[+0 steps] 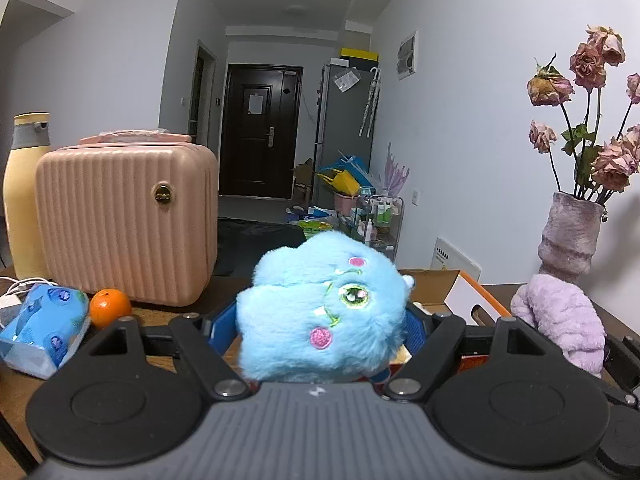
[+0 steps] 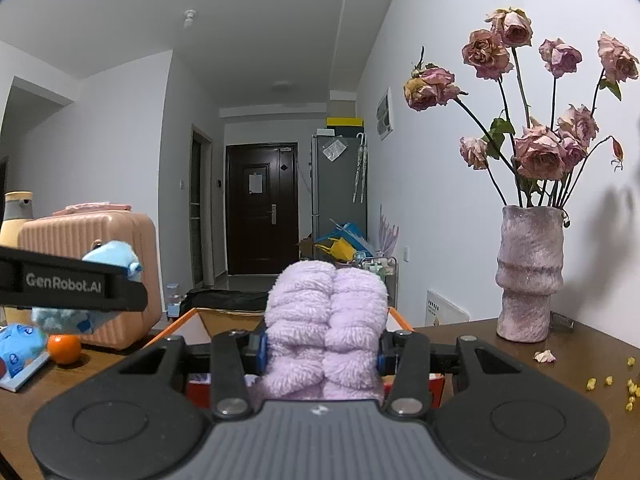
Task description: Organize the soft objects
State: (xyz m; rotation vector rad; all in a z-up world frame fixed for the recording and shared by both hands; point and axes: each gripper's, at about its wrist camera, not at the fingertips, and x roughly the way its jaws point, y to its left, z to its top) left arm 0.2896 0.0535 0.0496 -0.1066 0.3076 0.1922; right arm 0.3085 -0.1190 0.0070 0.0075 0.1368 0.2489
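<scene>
Your left tongs (image 1: 322,320) are clamped wide on the blue plush toy (image 1: 320,308), held above the table (image 1: 160,320). Your right tongs (image 2: 322,346) pinch the purple towel (image 2: 326,328) narrowly, in front of the cardboard box (image 2: 224,320), with the vase (image 2: 528,276) far right.

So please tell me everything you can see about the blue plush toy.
The blue plush toy is fluffy light-blue fur with an embroidered green eye, pink cheek patches and a small pale-blue nub on its side. It lies tilted, face toward the camera, squeezed between the blue pads of the left claw and lifted above the wooden table. The right wrist view shows it in front of the pink suitcase.
</scene>
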